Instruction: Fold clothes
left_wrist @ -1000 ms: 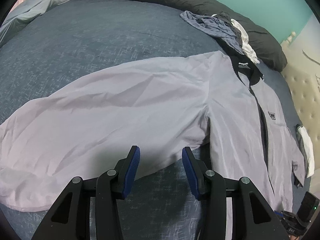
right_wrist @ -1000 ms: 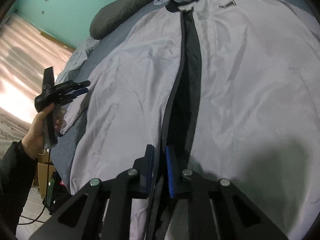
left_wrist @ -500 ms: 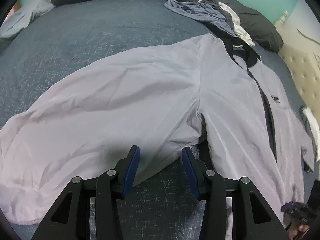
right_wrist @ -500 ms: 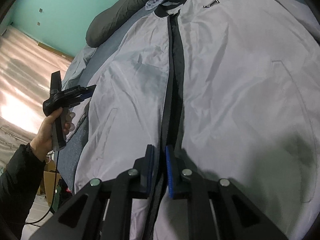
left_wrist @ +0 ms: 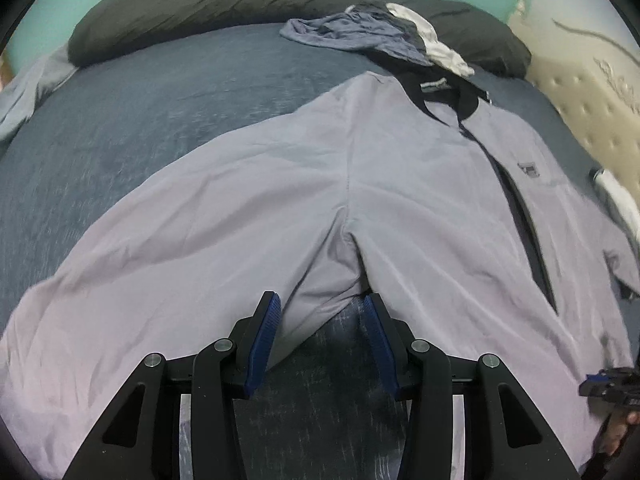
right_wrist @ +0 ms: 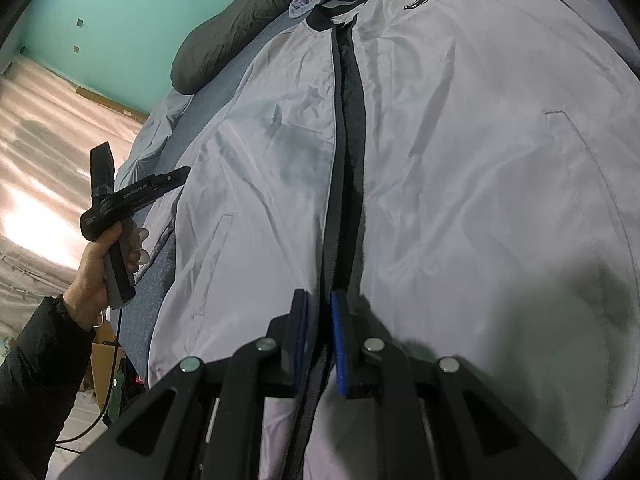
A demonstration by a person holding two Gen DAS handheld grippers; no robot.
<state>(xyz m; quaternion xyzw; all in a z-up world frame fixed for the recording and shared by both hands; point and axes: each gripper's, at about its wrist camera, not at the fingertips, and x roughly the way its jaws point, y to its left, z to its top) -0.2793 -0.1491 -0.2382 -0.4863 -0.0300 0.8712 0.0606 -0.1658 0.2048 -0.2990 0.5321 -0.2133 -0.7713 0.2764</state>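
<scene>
A light grey jacket lies spread face up on the bed, its front parted along a dark zipper line that runs from the dark collar toward the hem. The left wrist view shows one sleeve extended flat across the dark blue bedcover, with the armpit seam just ahead of the left hand-held gripper; its blue pads stand spread, with the sleeve's lower edge and bare bedcover between them and no fabric visibly pinched. The right wrist view looks up the front opening instead: the right hand-held gripper has its pads nearly pressed together over the zipper edge near the hem, though whether they actually pinch the fabric cannot be told. Only this view shows the person's left hand gripping the other tool's handle, in a dark sleeve, beside the bed edge, and a slanted pocket seam. Only the left wrist view shows the crumpled blue-grey garment and white cloth lying beyond the collar, against a long dark pillow, and a tufted beige headboard at the right. Both views show a teal wall.
</scene>
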